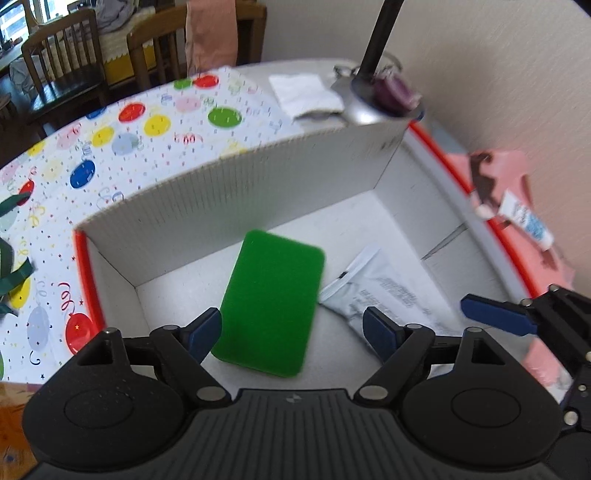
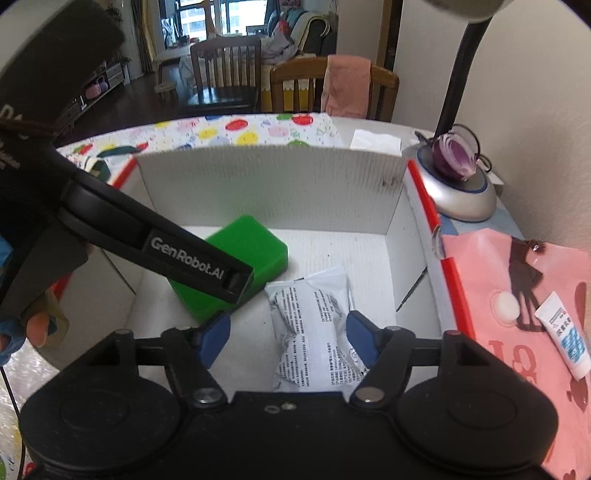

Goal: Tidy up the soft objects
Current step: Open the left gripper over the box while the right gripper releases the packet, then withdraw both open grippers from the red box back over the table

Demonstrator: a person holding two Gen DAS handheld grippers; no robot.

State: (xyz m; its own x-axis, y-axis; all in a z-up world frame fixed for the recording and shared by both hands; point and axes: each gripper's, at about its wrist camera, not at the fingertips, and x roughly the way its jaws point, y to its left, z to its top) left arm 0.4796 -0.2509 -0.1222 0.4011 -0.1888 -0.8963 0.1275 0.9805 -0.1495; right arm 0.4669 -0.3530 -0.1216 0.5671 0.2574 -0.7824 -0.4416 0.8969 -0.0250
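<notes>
Green sponge [image 1: 271, 302] lies flat in the white cardboard box [image 1: 258, 177] beside a white sachet [image 2: 317, 332]. Both look light and squashy; grip each across its short sides. Their long axes run away from me. Left hand-held gripper [image 1: 291, 332] and right hand-held gripper [image 2: 288, 338] gape wide, empty.

Wooden chairs [image 2: 225, 70] behind table, bright window [image 2: 210, 18], plain wall [image 2: 535, 110].

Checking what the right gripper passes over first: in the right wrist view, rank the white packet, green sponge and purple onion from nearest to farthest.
1. White packet, in the box, between the right gripper fingers' line.
2. Green sponge, in the box, left.
3. Purple onion, outside the box on the lamp base, far right.
</notes>
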